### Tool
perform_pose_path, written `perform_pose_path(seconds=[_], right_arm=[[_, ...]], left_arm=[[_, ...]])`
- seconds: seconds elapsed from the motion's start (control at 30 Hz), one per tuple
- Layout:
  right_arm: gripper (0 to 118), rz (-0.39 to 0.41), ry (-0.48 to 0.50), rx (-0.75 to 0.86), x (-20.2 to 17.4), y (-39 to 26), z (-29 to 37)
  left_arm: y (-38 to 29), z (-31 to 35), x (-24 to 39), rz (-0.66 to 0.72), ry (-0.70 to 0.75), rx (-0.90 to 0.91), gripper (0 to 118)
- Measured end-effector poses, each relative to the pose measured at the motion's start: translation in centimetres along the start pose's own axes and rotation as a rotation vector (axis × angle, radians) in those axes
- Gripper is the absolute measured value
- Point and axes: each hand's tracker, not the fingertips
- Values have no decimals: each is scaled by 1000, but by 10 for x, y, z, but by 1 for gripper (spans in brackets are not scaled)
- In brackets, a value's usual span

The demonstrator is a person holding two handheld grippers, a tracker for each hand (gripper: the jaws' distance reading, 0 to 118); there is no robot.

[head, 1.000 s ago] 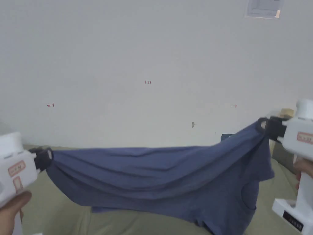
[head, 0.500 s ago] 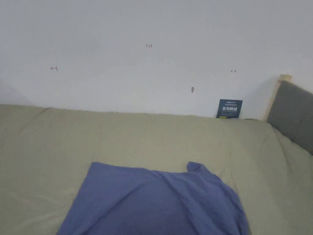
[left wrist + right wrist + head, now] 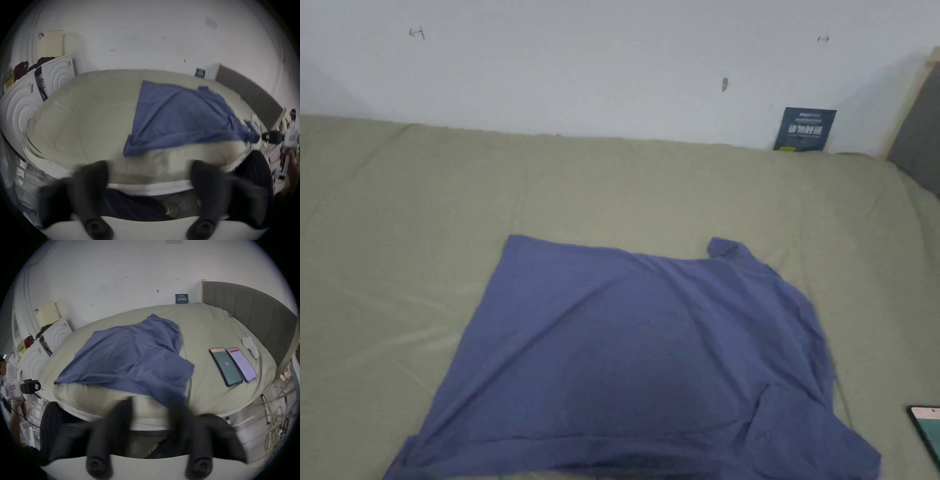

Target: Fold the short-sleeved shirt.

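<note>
The blue shirt [image 3: 637, 356] lies spread on the bed [image 3: 394, 250], left of two phones [image 3: 233, 365]. The left gripper [image 3: 149, 175] and the right gripper [image 3: 151, 410] are both off the shirt at its near edge, jaws apart, holding nothing

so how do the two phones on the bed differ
In the right gripper view, the dark-cased phone with the teal screen lies nearer the blue short-sleeved shirt; the phone with the pale lilac screen lies nearer the grey headboard. Both lie flat, face up, side by side.
</note>
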Motion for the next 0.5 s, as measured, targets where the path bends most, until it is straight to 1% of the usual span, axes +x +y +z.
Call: perform_pose_path(seconds=[0.03,0.07,0.1,0.13,0.17,0.23,0.27,0.3,0.33,0.37,0.4,0.43,0.5], right_arm=[[3,32,-47,-24,-2,3,-3],[3,56,-53,-25,-1,3,-4],[3,58,-27,-25,1,4,-4],[3,50,-9,-25,4,6,-4],[3,38,0,-23,7,6,-5],[3,9,-7,-15,10,6,-7],[3,-8,-8,-13,12,6,-8],[3,-19,1,-19,12,7,-8],[3,-35,16,-23,13,7,-8],[3,-48,22,-28,14,7,-9],[3,-51,24,-33,15,7,-10],[4,-52,22,-36,15,7,-10],[3,-57,18,-34,15,6,-10]], left_arm=[[-4,-14,-8,-3,-32,-30,0],[-6,-27,-8,0,-14,-66,0],[-5,-36,-13,-40,49,-39,0],[-4,-37,-14,-72,41,-43,0],[-3,-43,-13,-45,7,-42,0],[-2,-54,-16,-66,13,-35,0],[0,-46,-14,-65,47,-17,24],[1,-48,-16,-64,48,-25,92],[0,-57,-18,-64,26,-64,118],[-5,-59,-25,-48,87,-53,116],[13,-72,-31,-66,43,-51,117],[15,-82,-34,-81,66,-71,117],[16,-100,-39,-98,65,-82,117]])
